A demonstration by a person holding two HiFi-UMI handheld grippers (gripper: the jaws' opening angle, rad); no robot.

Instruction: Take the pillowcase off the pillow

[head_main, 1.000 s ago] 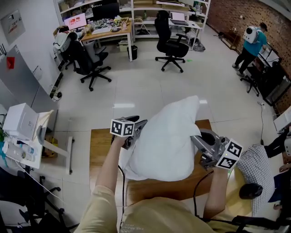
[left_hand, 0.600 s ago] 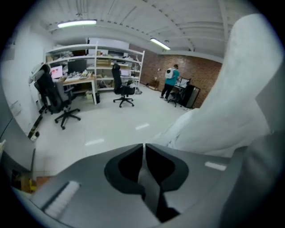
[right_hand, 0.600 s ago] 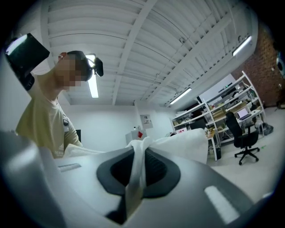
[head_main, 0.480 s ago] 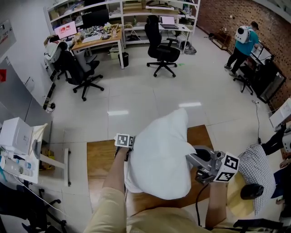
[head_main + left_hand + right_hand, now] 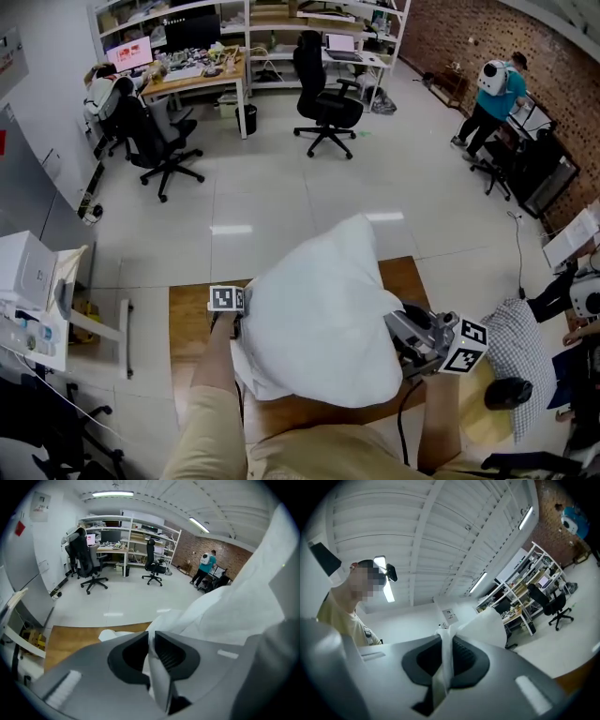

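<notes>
- Dropping down the left flank of the plump white pillow (image 5: 319, 319), the left gripper (image 5: 151, 641) is now sitting lower in the head view than a second ago, at the pillow's lower left edge.
- Its jaws have just been closing, and they are now pinching a thin fold of the white cloth pillowcase (image 5: 225, 611) between the ribbed pads.
- The right gripper (image 5: 446, 653) is hardly shifting. It is sitting at the pillow's right edge in the head view, its jaws clamped tight on another strip of the same white cloth.
- The pillow is hanging between the two grippers at lower centre of the head view, over the brown wooden table (image 5: 192, 314), its top corner pointing toward the upper right.
- The pillowcase is covering the whole pillow as far as I can see; no opening is showing.
- With both sides now gripped, the person looks to be setting up to shake or tug the cloth, so the stripping itself is only just starting, by my reckoning.
</notes>
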